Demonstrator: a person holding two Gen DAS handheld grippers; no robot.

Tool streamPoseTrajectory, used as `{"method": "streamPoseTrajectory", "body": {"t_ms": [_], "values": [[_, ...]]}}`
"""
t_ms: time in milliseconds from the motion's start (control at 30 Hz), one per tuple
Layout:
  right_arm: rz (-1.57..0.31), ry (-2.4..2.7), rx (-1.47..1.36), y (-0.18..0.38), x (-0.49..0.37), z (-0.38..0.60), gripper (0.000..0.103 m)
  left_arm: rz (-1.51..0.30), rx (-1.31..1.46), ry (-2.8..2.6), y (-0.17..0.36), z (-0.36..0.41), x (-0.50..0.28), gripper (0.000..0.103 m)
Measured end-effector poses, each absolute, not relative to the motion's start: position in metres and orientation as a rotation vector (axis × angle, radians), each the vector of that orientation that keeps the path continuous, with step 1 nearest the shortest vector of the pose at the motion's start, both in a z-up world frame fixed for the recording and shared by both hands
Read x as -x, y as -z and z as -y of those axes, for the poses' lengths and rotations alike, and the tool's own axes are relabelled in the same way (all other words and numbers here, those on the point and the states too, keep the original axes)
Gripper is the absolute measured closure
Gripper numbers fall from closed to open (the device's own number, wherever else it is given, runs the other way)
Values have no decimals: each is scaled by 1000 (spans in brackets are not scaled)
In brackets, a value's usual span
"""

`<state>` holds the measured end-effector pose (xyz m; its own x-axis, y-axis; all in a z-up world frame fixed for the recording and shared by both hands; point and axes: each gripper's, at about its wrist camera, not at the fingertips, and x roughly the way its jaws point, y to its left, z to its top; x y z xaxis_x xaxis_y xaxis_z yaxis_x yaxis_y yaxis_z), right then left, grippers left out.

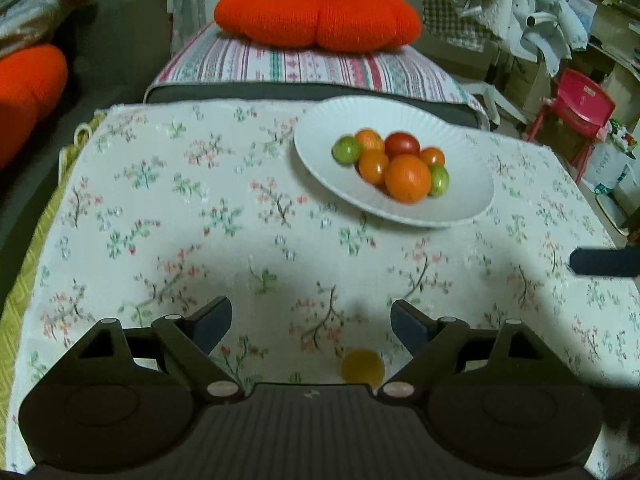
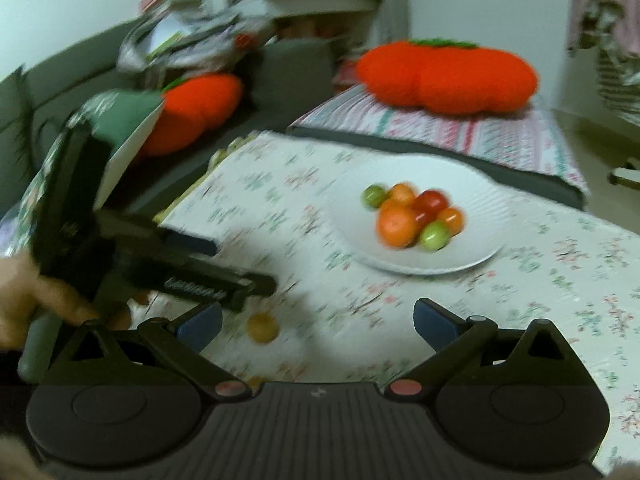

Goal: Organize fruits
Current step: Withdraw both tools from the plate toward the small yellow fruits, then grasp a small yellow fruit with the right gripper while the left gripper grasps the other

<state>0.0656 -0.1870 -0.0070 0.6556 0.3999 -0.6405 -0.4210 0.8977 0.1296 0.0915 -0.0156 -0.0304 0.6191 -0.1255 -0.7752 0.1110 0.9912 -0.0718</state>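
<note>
I see a white plate [image 1: 320, 128] on a floral tablecloth [image 1: 180, 208], holding a heap of small orange, red and green fruits [image 1: 394, 166]. One small yellow fruit [image 1: 363, 366] lies loose on the cloth, near my left gripper [image 1: 311, 318], whose fingers stand open around nothing. My right gripper [image 2: 318, 320] is also open and empty. Beyond the table lies an orange pumpkin cushion [image 1: 316, 16].

Seven fruits [image 1: 394, 166] are sitting on one plate [image 1: 320, 120]: two green, one red, four orange. One yellow fruit [image 1: 363, 366] is lying alone. Two orange cushions [image 1: 316, 14] are showing.
</note>
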Motion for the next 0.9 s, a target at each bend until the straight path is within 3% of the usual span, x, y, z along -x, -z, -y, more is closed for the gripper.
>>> {"method": "streamPoseTrajectory", "body": {"t_ms": [133,333,633,700,900], "values": [[-776,-533,108,20,-61,168,7,-936,47,147,38,12,-93,32],[-854,-568,188,42,-59,147,25,-950,79,140,41,5,-90,32],[-904,-583,234,58,-59,136,68,-983,119,154,44,0,-91,33],[-918,-579,266,62,-58,133,81,-985,104,177,44,5,-90,34],[-902,-548,269,56,-59,139,82,-1001,39,234,52,19,-87,49]]}}
